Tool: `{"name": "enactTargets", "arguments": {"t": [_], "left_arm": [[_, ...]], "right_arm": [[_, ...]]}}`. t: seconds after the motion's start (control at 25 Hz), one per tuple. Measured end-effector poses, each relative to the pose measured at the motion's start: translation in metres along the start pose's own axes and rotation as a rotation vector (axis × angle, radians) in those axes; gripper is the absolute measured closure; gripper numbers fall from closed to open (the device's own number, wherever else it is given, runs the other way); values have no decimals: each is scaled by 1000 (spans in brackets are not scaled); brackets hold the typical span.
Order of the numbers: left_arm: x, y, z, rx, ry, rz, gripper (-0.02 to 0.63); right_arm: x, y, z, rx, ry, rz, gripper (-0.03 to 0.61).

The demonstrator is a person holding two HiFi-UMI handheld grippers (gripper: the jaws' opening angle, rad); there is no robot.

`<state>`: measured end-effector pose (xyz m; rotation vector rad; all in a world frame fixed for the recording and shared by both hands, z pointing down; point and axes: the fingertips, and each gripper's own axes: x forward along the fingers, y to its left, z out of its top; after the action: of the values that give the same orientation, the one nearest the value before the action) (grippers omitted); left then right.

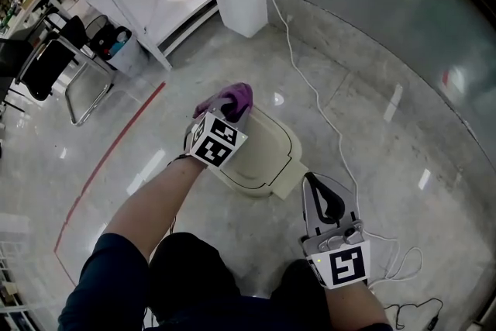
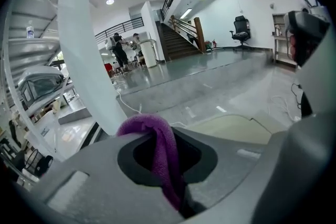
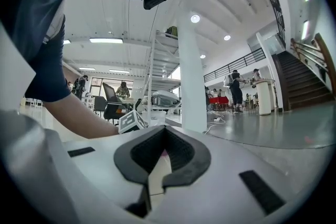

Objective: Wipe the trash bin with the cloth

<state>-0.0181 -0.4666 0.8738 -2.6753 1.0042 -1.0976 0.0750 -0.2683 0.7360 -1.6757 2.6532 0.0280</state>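
Head view: the left tongs (image 1: 223, 117) are clamped on a purple cloth (image 1: 232, 98) that meets the upper-left edge of the beige trash bin (image 1: 267, 153), which stands on the floor at frame centre. The right tongs (image 1: 311, 182), closed with nothing gripped, sit just beside the bin's lower-right corner. Wiping looks to be in hand; the next move calls for dragging the cloth across the lid with steady pressure.

Cloth (image 1: 230, 100): purple, fluffy, bunched. It is pinched between the jaws of the left gripper (image 1: 225, 114), with one fold hanging through the jaw opening and the rest bulging past the tips. Trash bin (image 1: 263, 155): cream, with rounded corners, seen top-on. It sits directly under the left gripper and just ahead-left of the right gripper (image 1: 311, 181) tips.
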Motion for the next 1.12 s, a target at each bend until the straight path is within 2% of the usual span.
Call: {"name": "enactTargets", "arguments": {"t": [0.2, 0.52, 0.76, 0.92, 1.0, 1.12], "left_arm": [[2, -39, 3, 42, 31, -84, 591], [-25, -134, 21, 55, -13, -327, 591], [-47, -186, 20, 46, -47, -431, 591], [-60, -196, 9, 35, -48, -443, 591], [-65, -183, 1, 37, -41, -411, 591], [-70, -139, -13, 10, -20, -326, 591]], "right_arm": [[-3, 2, 5, -9, -22, 6, 572], [1, 13, 9, -5, -37, 36, 572], [1, 10, 18, -10, -68, 32, 572], [3, 14, 17, -4, -73, 41, 572], [6, 18, 15, 1, -72, 55, 572], [12, 27, 10, 6, -63, 82, 572]]}}
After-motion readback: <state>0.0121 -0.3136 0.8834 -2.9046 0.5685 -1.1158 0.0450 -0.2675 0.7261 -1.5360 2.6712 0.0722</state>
